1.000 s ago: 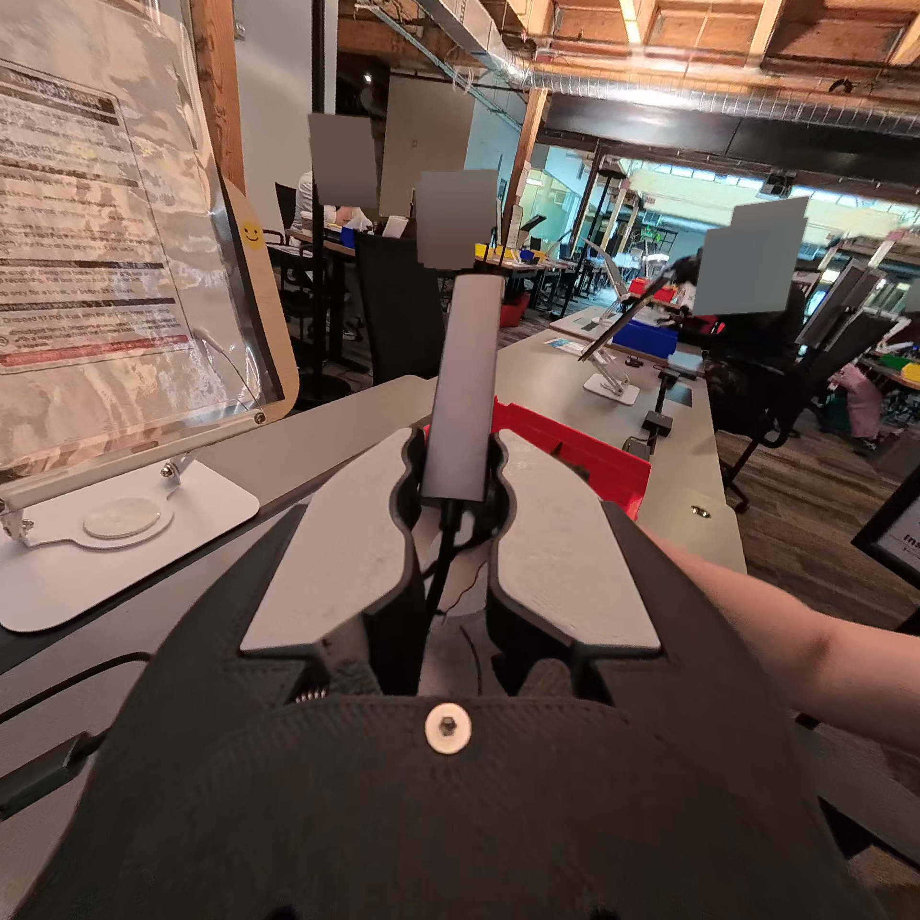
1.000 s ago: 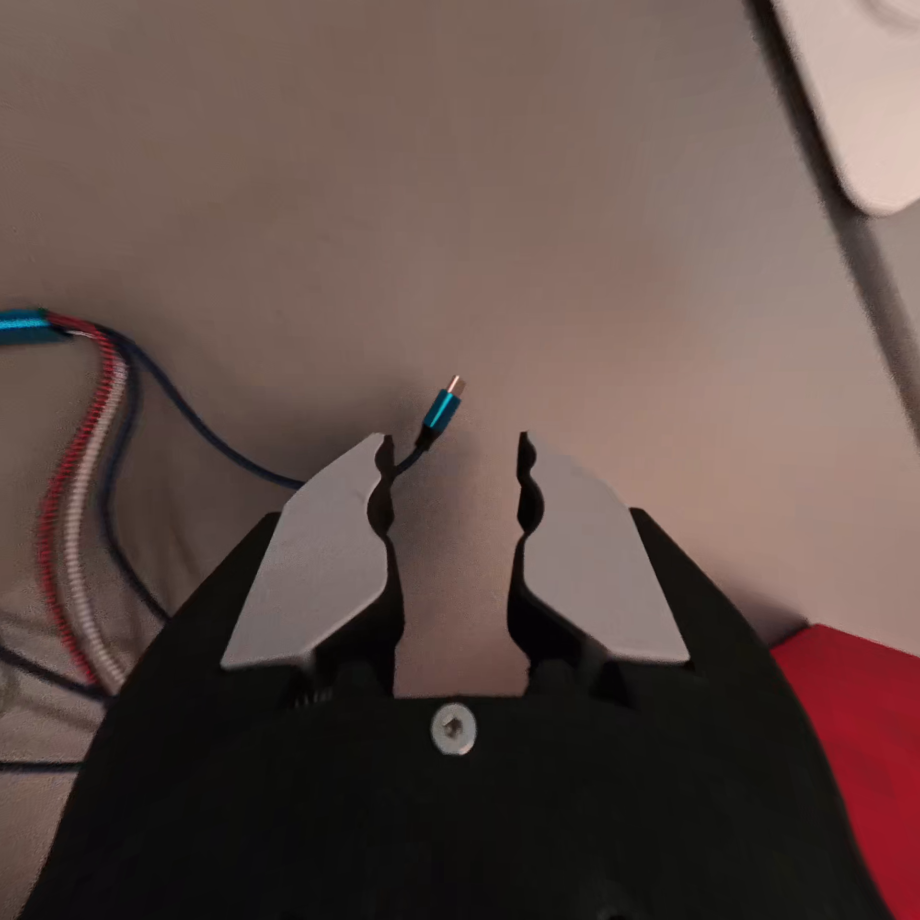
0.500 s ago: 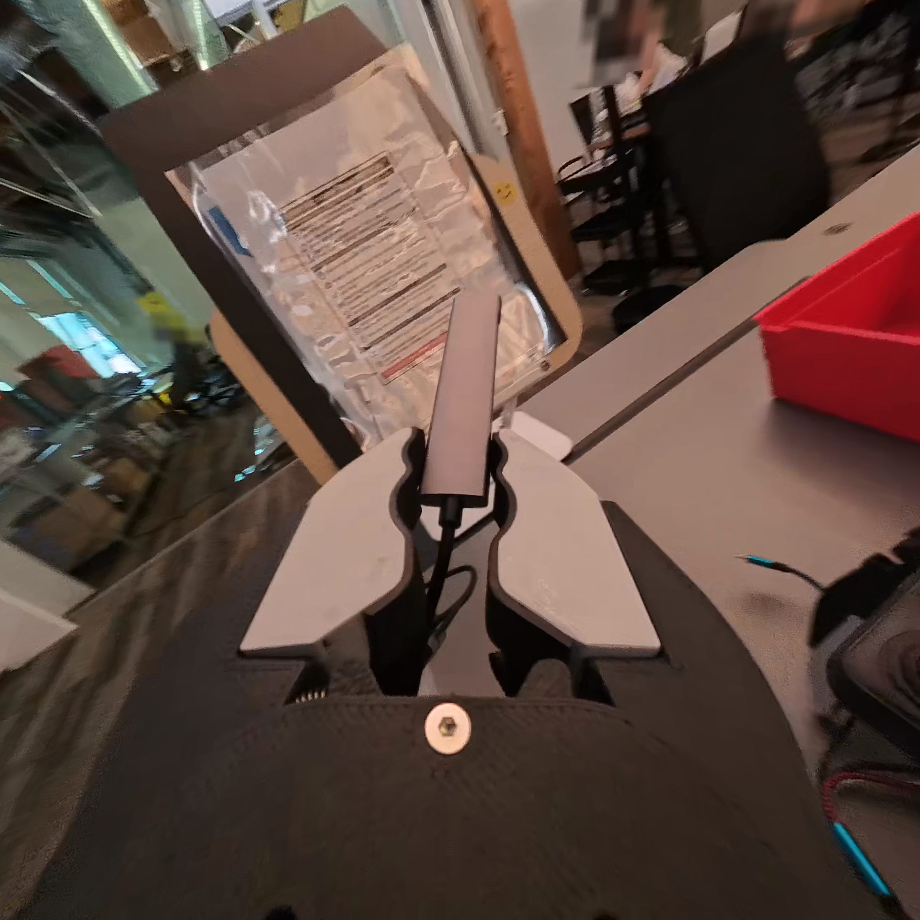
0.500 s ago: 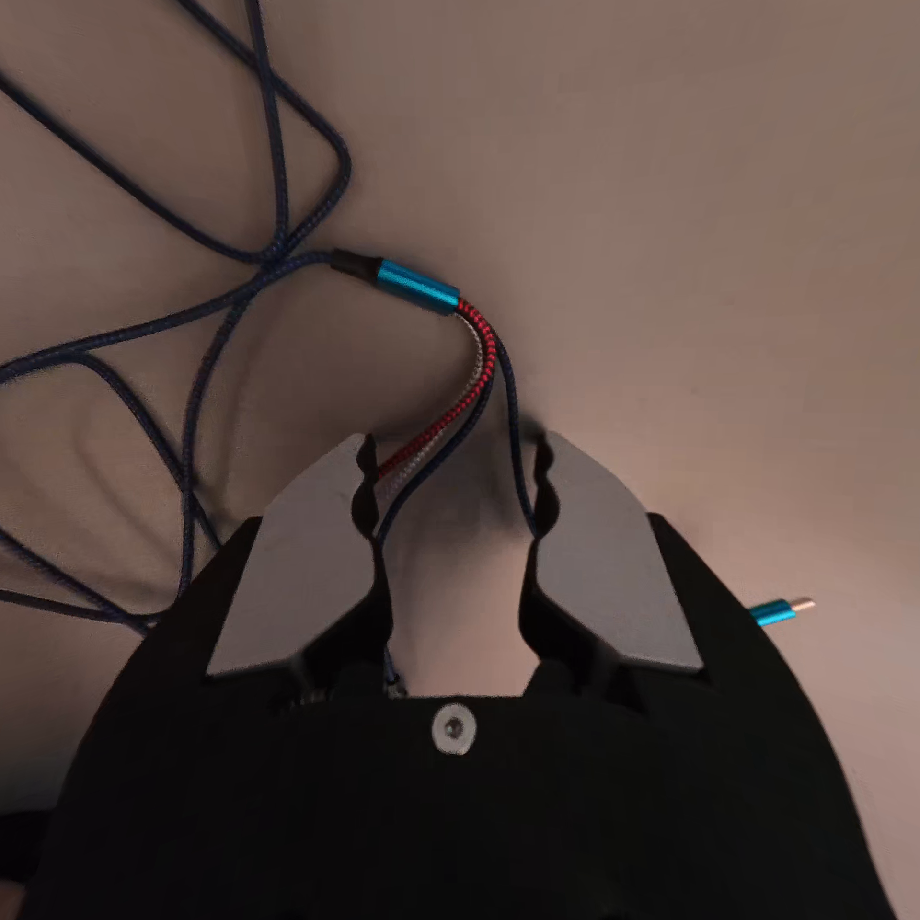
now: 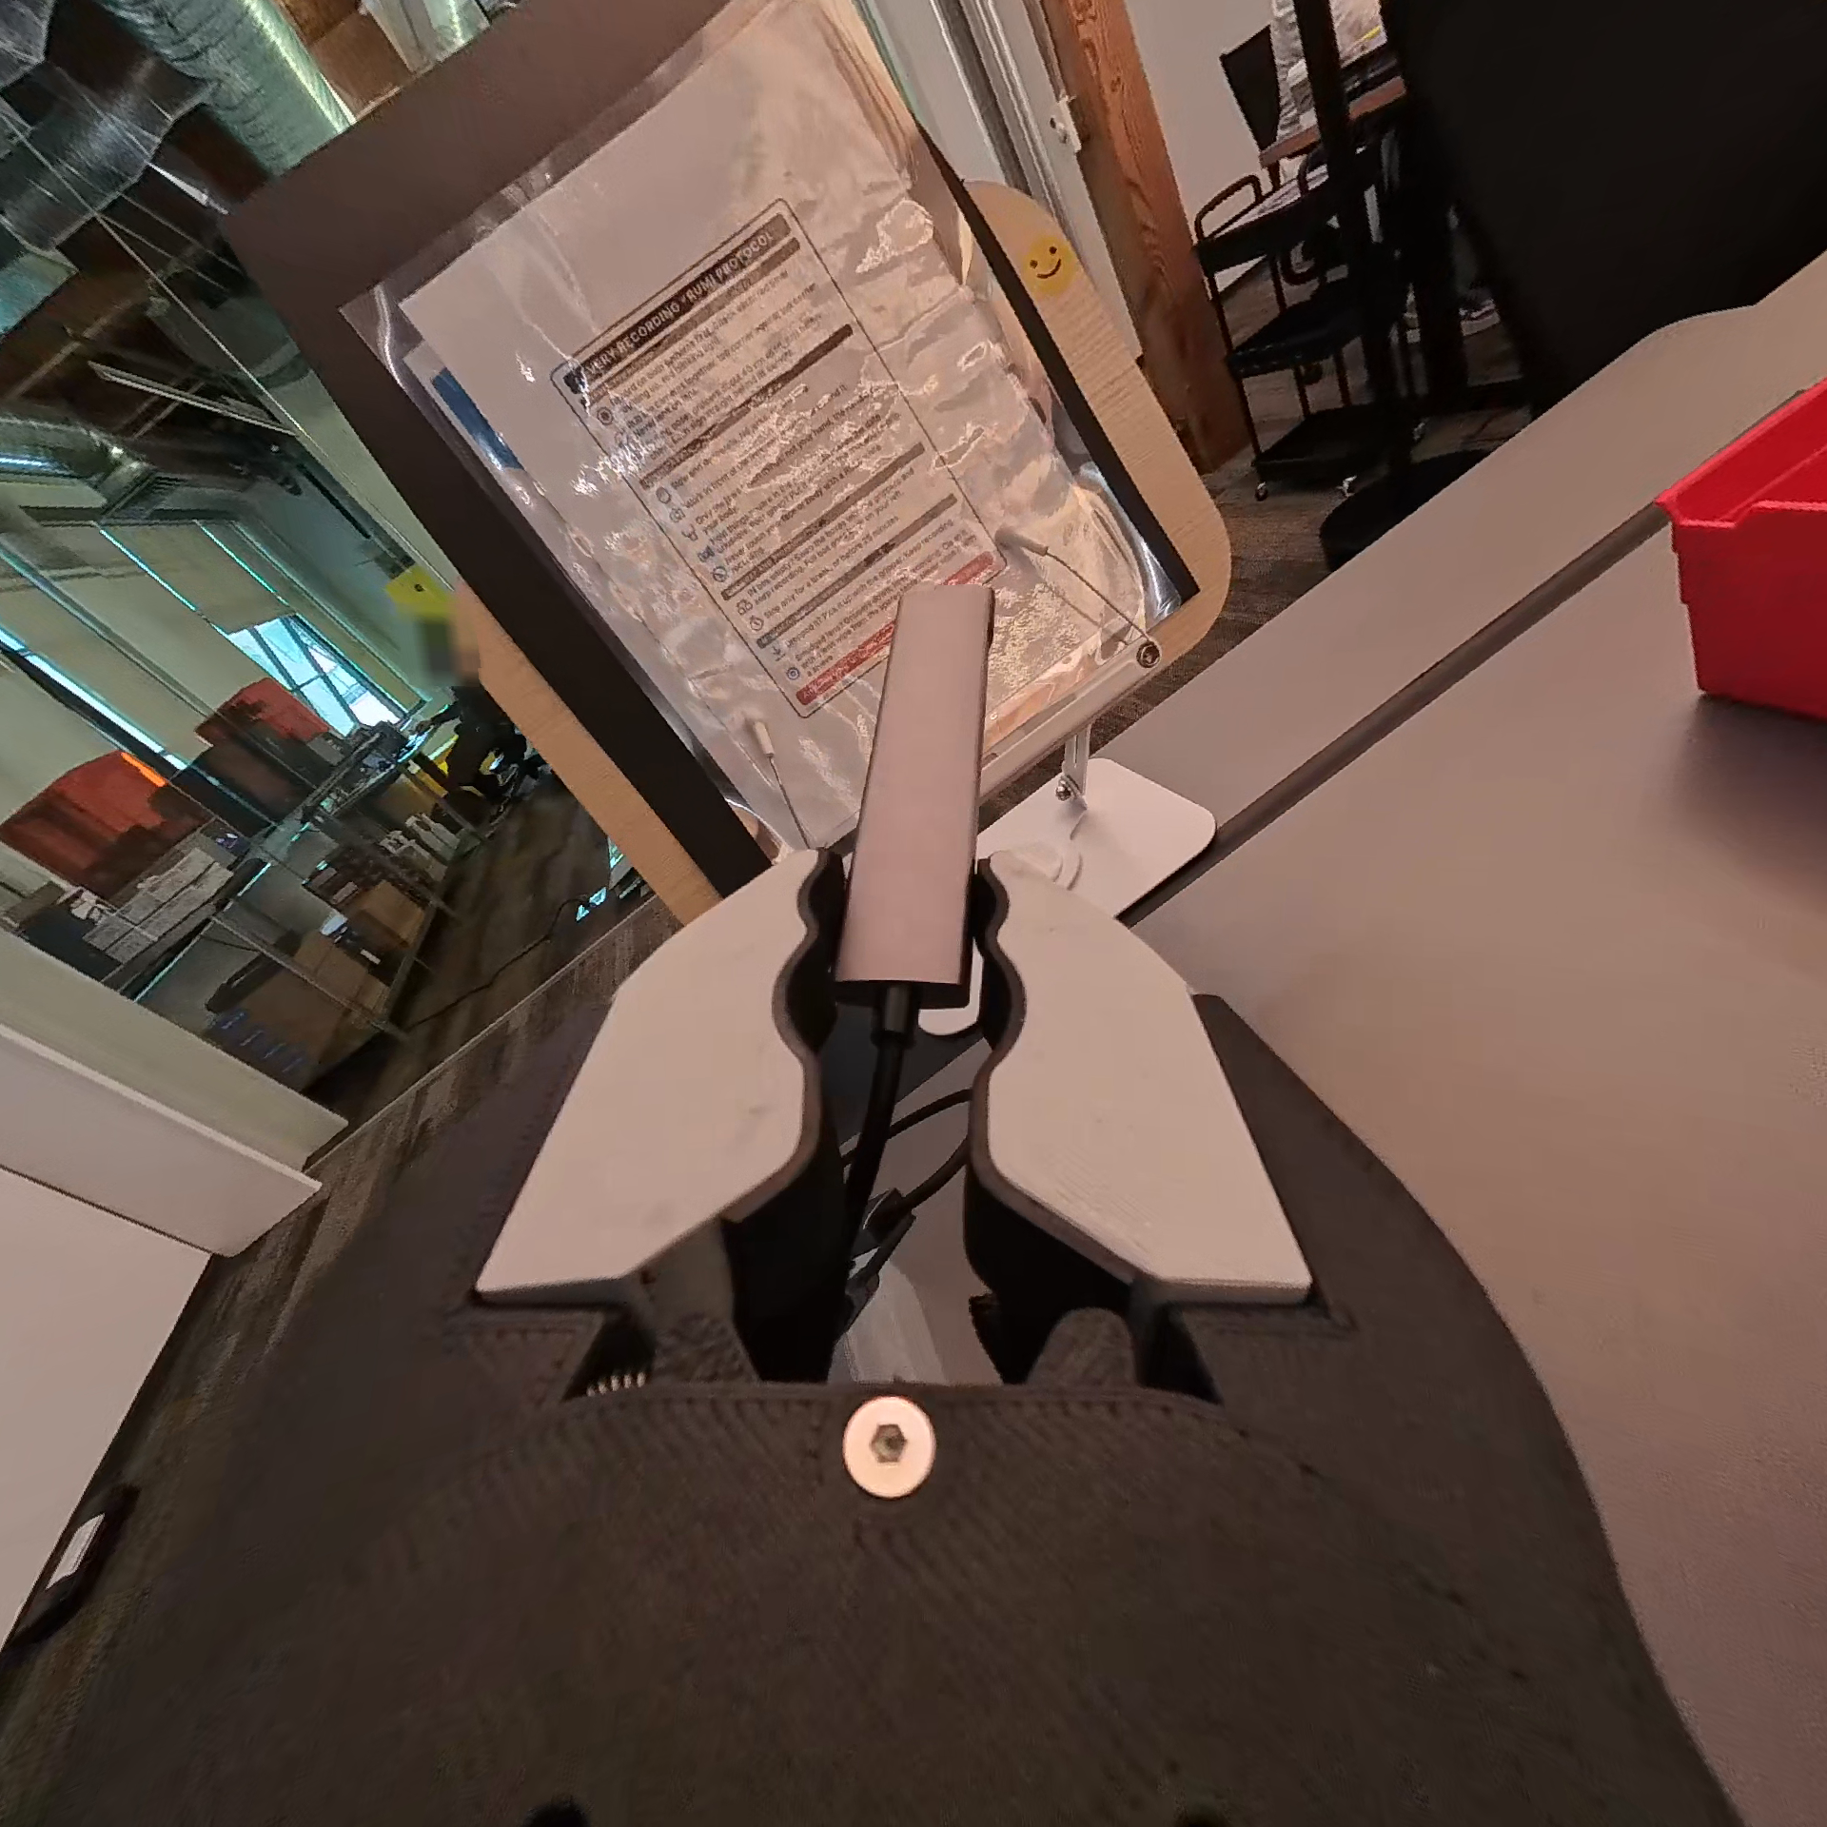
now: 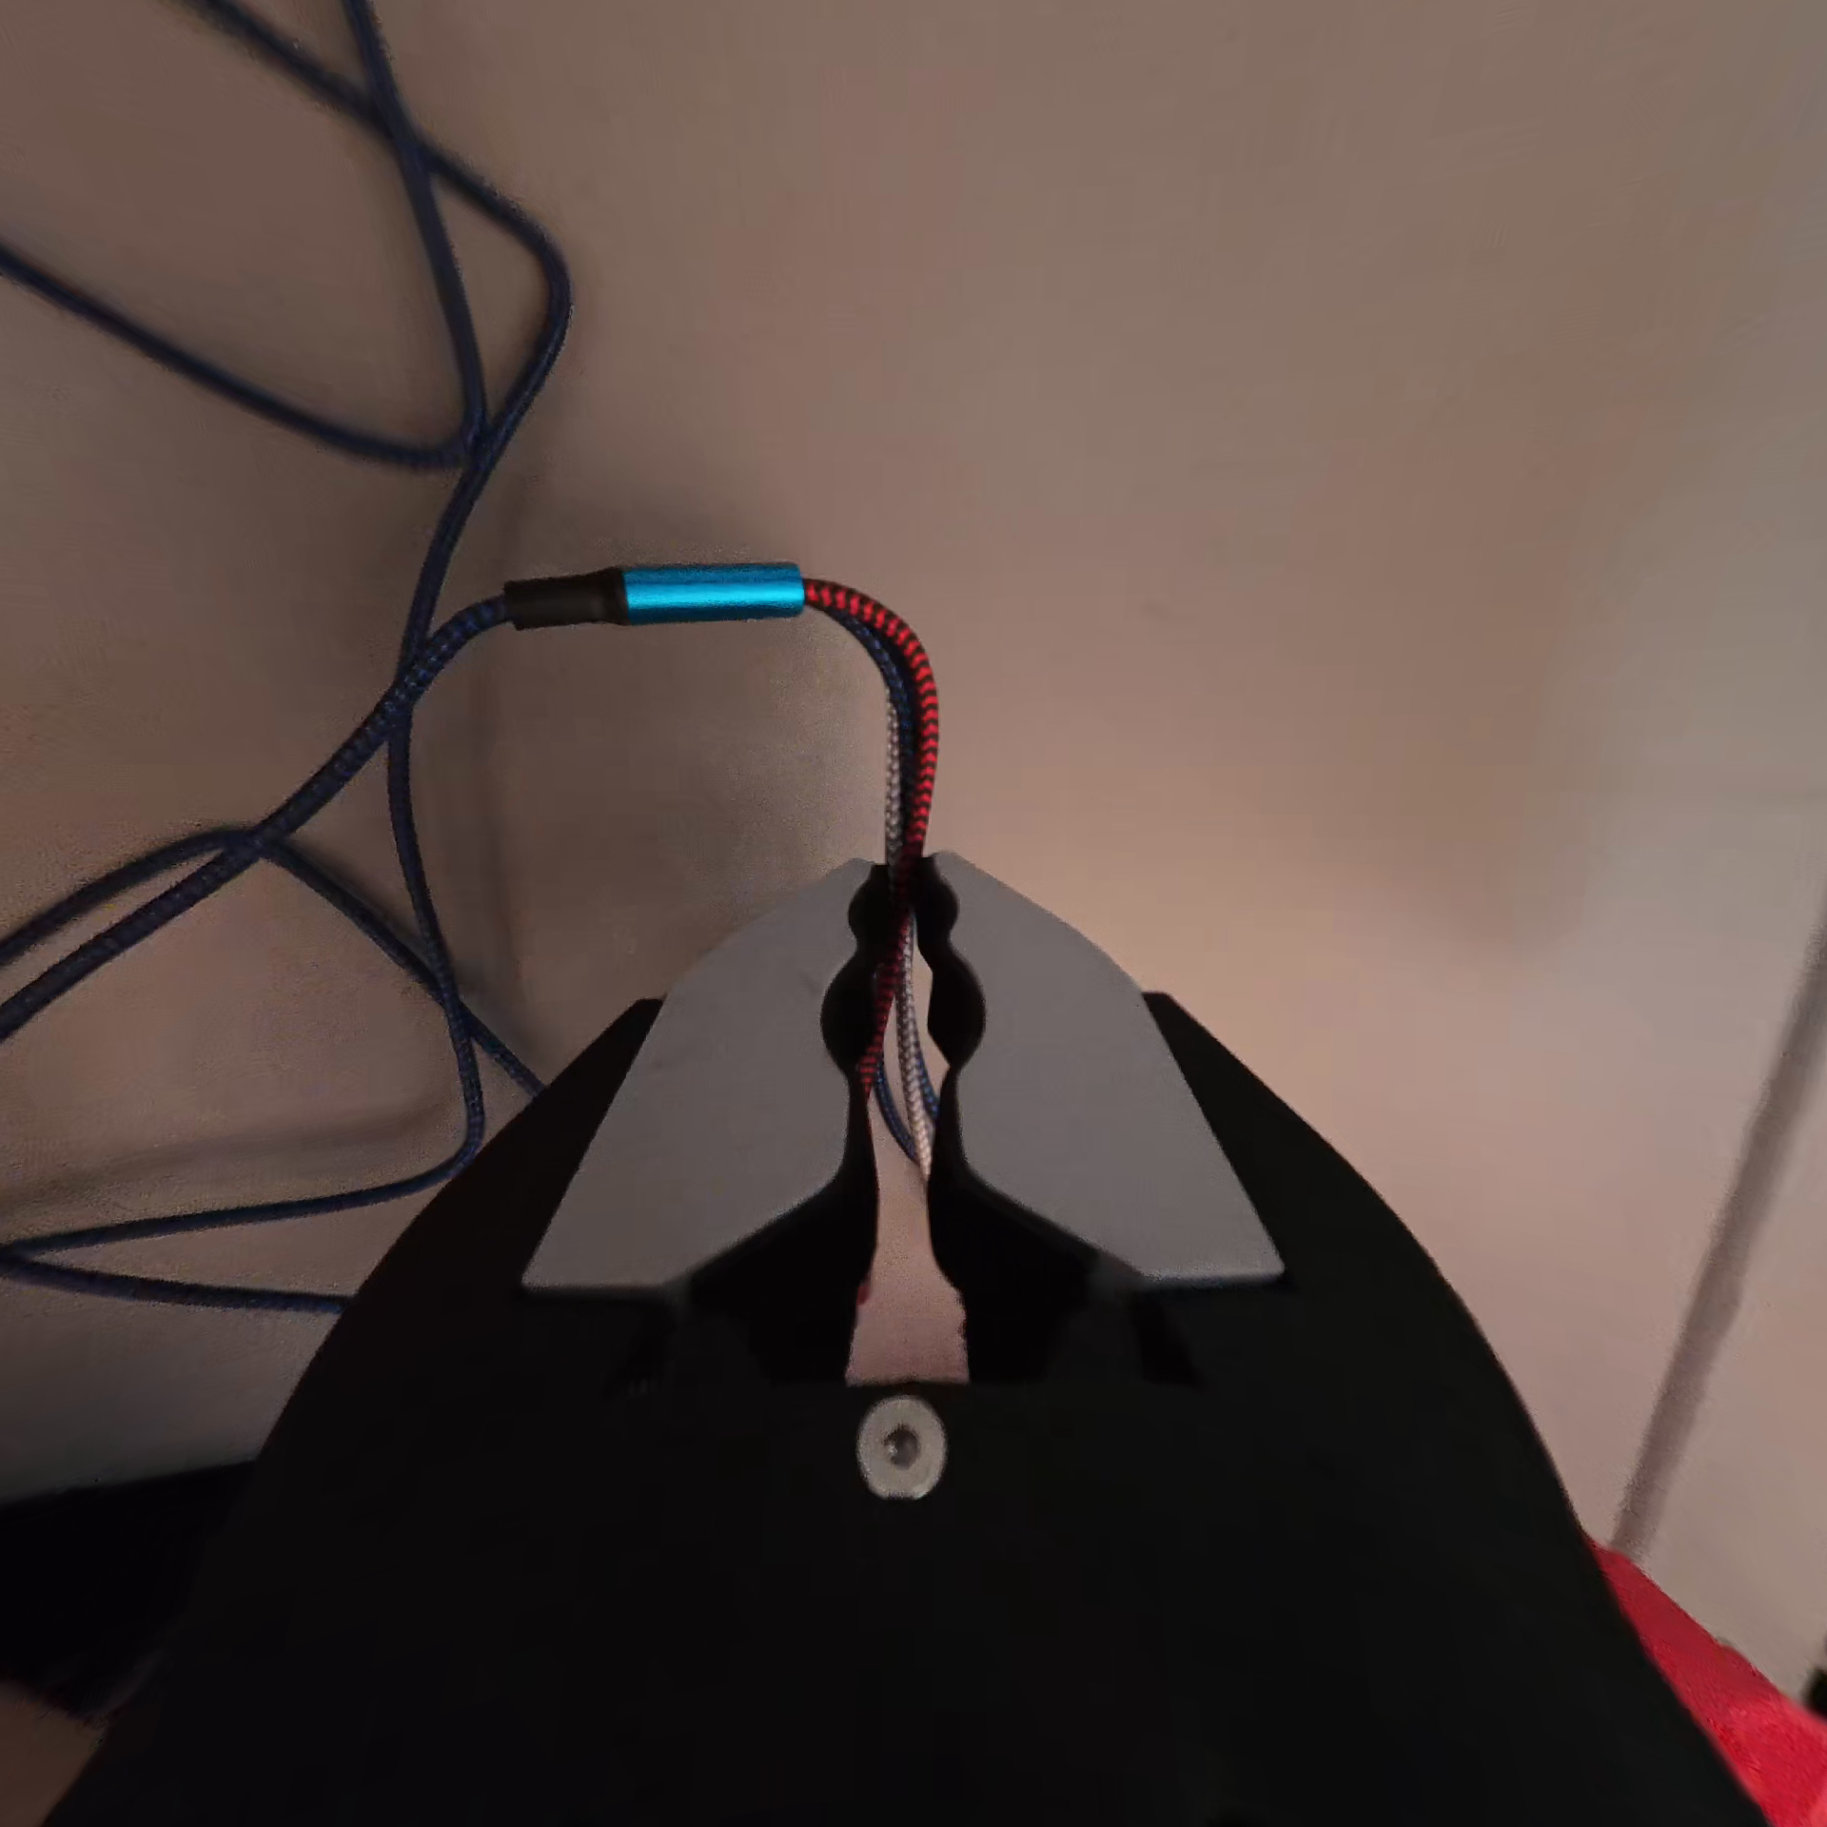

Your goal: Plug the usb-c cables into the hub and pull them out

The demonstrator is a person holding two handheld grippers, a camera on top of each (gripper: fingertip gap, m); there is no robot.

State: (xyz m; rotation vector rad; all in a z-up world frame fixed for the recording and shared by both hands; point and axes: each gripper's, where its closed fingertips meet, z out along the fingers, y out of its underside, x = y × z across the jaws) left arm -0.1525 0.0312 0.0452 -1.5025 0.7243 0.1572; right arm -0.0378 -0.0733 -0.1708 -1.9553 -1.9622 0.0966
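Left hand-held gripper [image 5: 905, 914] clamped on the hub [image 5: 914, 791] near its cable end; the hub sticks out forward past the fingertips, and its black lead [image 5: 870, 1107] hangs back between the fingers. Same grip as 0.5 s ago, but the view has steadied: the plastic-sleeved sheet on its stand [image 5: 791, 475] is sharper and fills the far centre, the red bin [image 5: 1760, 583] sits far right on the bench [image 5: 1483, 890]

Right hand-held gripper [image 6: 905, 890] differs: 0.5 s ago the fingers were apart with the strands loose between them, now they have closed on the bundle of red, silver and blue braided strands [image 6: 910, 751]. The bundle runs up from the tips and bends left into the blue metal splitter sleeve [image 6: 712, 593], which has swung level. Dark blue main cable [image 6: 425, 692] loops away left over the bench. The blue USB-C plug seen at the right 0.5 s ago is out of view
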